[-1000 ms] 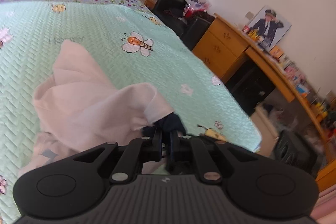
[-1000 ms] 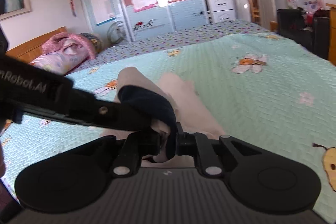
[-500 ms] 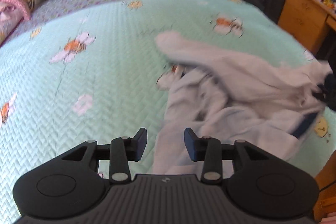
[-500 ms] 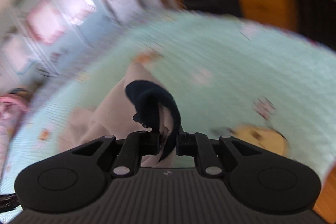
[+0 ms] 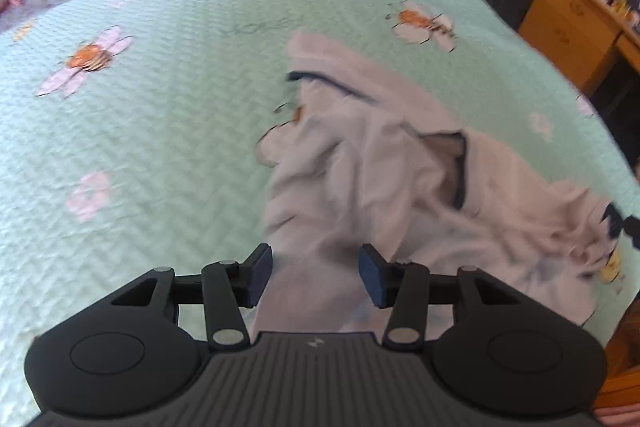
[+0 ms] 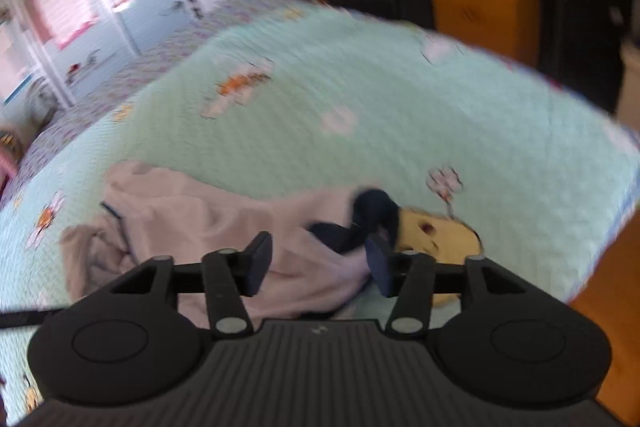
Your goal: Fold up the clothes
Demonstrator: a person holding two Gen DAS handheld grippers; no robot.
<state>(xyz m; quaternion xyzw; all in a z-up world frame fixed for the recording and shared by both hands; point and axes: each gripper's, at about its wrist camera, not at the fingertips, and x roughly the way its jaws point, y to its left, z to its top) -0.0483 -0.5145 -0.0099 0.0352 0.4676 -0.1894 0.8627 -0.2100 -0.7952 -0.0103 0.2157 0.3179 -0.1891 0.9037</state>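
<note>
Bed with a mint quilted cover, bee and flower prints, fills both views; an orange wooden desk stands off its right side.

Pale garment with navy trim lies crumpled on the right half of the bed, near the edge closest to the cameras. It is bunched, not spread, so folding looks barely begun; it probably needs flattening first.

Navy cuff, as it appears in the blurred right wrist view, curls up at the garment's right end, beside a yellow print on the cover.

Left claw points down over the garment's near edge. Its jaws are opening; cloth shows between them, yet the pads stand clear of it, so nothing is gripped.

Right claw hovers at the cuff end, jaws likewise opening, fabric below the gap and unpinched. With both claws free, the garment rests on the bed by its own weight, ready for a fresh hold.
</note>
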